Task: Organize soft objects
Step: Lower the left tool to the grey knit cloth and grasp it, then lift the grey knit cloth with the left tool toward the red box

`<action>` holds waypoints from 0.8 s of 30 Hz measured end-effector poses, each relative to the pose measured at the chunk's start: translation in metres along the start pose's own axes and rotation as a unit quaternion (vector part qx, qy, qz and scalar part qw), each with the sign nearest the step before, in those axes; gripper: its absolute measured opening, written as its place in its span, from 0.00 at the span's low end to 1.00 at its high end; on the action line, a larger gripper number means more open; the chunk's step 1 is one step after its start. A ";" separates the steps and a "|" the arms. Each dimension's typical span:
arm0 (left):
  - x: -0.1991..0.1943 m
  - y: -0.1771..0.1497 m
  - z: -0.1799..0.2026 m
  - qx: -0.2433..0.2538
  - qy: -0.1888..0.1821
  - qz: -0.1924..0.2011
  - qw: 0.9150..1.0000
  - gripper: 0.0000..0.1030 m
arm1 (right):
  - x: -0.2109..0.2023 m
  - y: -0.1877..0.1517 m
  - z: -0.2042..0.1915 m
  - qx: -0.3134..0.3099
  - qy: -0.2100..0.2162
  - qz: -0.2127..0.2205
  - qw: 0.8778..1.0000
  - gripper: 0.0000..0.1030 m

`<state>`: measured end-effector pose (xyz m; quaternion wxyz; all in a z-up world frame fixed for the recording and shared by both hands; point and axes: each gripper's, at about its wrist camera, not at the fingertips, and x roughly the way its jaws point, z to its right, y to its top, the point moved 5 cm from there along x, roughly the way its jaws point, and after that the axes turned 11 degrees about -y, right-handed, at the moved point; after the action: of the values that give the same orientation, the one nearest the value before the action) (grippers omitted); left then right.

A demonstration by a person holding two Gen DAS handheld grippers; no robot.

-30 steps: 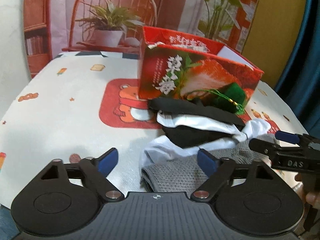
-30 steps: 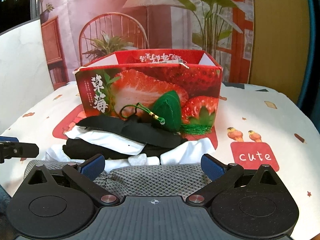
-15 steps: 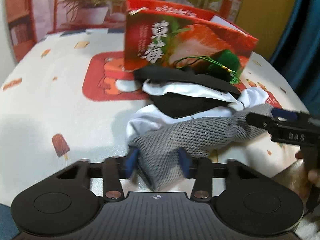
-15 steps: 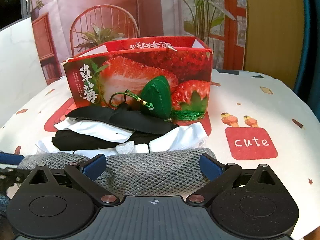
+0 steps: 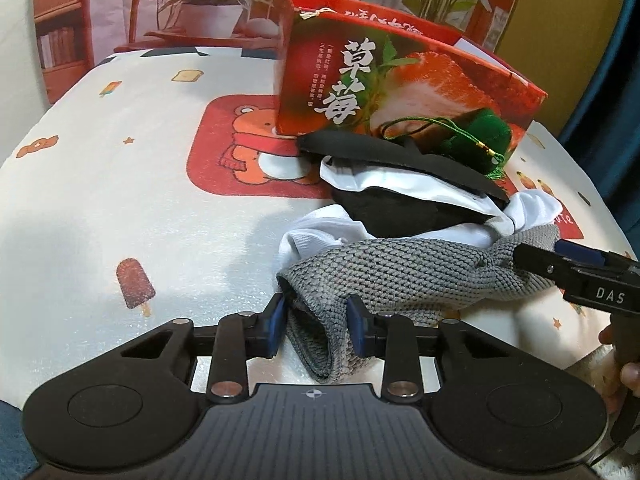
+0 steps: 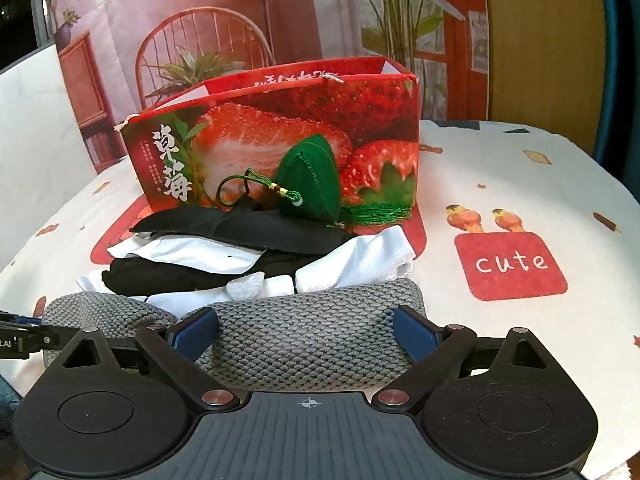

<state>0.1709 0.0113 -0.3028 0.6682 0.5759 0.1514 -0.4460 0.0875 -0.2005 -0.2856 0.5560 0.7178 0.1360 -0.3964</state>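
A grey knit cloth (image 5: pixel 400 276) lies across the near side of a pile of black and white cloths (image 5: pixel 400 200). My left gripper (image 5: pixel 316 316) is closing, and its blue pads press on the cloth's bunched near end. In the right wrist view, my right gripper (image 6: pixel 304 332) stands wide with its jaws closing. The grey knit cloth (image 6: pixel 312 344) lies between its pads, which do not squeeze it. A green tasselled pouch (image 6: pixel 312 176) leans on the red strawberry box (image 6: pixel 280 128) behind the pile (image 6: pixel 200 256). The right gripper (image 5: pixel 556 256) shows at the cloth's far end.
The patterned white tablecloth (image 5: pixel 140 200) covers a round table whose edge drops off close to both grippers. A person's hand (image 5: pixel 628 372) holds the right tool at the frame's edge. The box (image 5: pixel 400 92) stands open-topped behind the pile, with the pouch (image 5: pixel 484 140) against it.
My left jaws have closed from wide apart onto the grey cloth's near end, bunching it, and the left gripper has sunk closer to the table. The right jaws have narrowed slightly.
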 end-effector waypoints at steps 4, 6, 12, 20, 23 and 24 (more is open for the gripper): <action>-0.002 0.001 -0.002 0.003 0.016 0.008 1.000 0.34 | 0.005 -0.003 -0.004 -0.006 0.007 -0.003 1.000 0.85; -0.003 0.002 -0.004 -0.001 0.026 0.010 1.000 0.34 | 0.004 -0.003 -0.005 0.002 0.021 -0.008 1.000 0.78; -0.003 0.004 -0.008 -0.011 0.032 0.011 0.999 0.34 | 0.000 -0.004 -0.005 0.012 0.039 -0.009 0.999 0.73; -0.002 0.004 -0.008 -0.010 0.029 0.010 0.999 0.36 | 0.002 -0.004 0.005 0.035 0.033 -0.010 0.999 0.61; -0.005 0.003 -0.003 0.000 0.009 0.011 1.000 0.40 | 0.004 -0.007 0.002 0.026 0.029 -0.016 0.999 0.59; -0.006 0.003 0.000 0.005 0.001 0.014 1.000 0.43 | 0.005 -0.007 0.002 0.026 0.029 -0.016 0.999 0.58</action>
<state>0.1697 0.0138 -0.2970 0.6715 0.5817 0.1415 -0.4366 0.0854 -0.2010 -0.2937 0.5266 0.7409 0.1538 -0.3874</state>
